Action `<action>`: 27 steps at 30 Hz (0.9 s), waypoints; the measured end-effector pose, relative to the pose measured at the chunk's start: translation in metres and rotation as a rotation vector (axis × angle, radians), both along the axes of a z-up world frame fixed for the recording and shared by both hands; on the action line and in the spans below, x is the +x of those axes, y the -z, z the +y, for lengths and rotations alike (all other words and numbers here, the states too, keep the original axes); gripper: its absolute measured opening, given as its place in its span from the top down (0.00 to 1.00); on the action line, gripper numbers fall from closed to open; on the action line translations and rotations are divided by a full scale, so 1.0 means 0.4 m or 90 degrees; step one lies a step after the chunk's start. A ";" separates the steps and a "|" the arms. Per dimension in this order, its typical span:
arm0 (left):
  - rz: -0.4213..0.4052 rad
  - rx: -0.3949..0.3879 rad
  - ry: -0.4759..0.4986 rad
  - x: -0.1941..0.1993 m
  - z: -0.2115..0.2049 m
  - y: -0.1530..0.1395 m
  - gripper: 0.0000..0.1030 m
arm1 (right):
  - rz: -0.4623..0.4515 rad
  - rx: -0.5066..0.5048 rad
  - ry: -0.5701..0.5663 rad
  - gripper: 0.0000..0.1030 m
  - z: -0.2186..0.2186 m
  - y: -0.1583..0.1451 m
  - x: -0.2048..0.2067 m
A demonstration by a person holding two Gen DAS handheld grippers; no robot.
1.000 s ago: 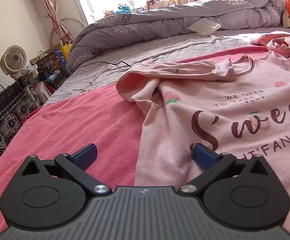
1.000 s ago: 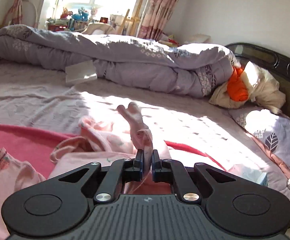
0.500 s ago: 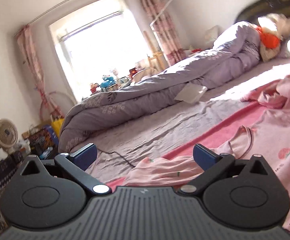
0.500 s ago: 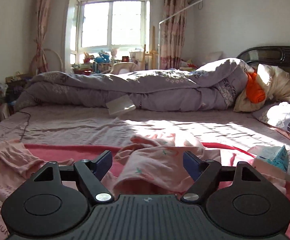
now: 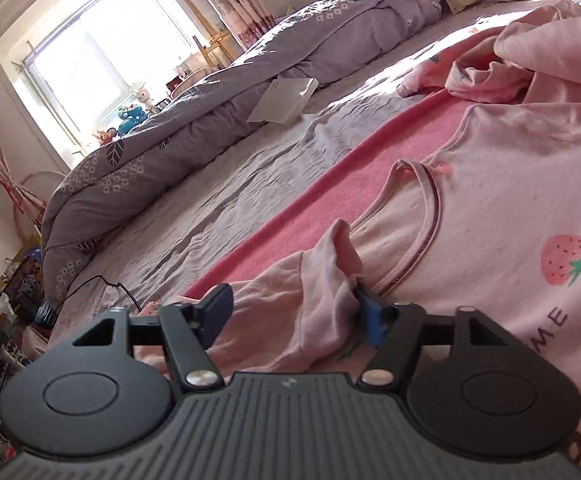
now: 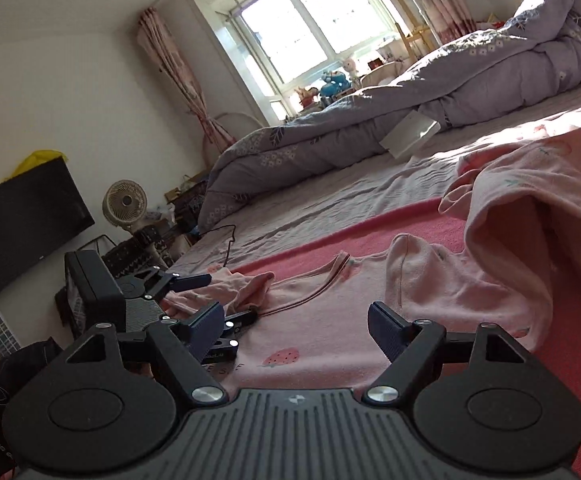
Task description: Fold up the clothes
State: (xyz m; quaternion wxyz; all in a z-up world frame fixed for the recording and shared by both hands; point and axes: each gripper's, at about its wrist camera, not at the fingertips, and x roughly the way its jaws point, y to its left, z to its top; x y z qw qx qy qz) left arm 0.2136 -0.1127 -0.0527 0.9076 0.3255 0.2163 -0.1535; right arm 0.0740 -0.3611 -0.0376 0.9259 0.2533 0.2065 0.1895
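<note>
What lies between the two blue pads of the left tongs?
A bunched fold of the pink shirt's sleeve lies between the pads of the left tongs, which are closing on it; the left wrist view shows this.

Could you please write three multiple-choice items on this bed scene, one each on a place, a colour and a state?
1. Where does the pink shirt lie?
A. on the pink blanket
B. on the window sill
C. on top of the purple duvet

2. What colour is the strawberry print's leaf?
A. yellow
B. green
C. blue

3. What is between the left tool's fingers?
A. nothing
B. a black cable
C. a bunched sleeve of the shirt

Answers:
1 A, the shirt is spread over the blanket, in front of the duvet.
2 B, green leaves sit beside the red fruit.
3 C, the left wrist view shows pink fabric between the closing jaws.
</note>
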 end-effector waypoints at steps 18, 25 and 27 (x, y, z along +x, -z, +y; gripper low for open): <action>-0.222 -0.191 -0.420 0.109 0.601 -0.437 0.86 | 0.041 0.091 0.034 0.22 -0.048 0.050 0.016; -0.171 -0.239 -0.582 0.166 0.887 -0.360 0.87 | 0.083 0.106 0.029 0.22 -0.052 0.071 0.041; -0.148 -0.231 -0.609 0.183 0.935 -0.305 0.87 | 0.094 0.108 0.027 0.22 -0.051 0.076 0.047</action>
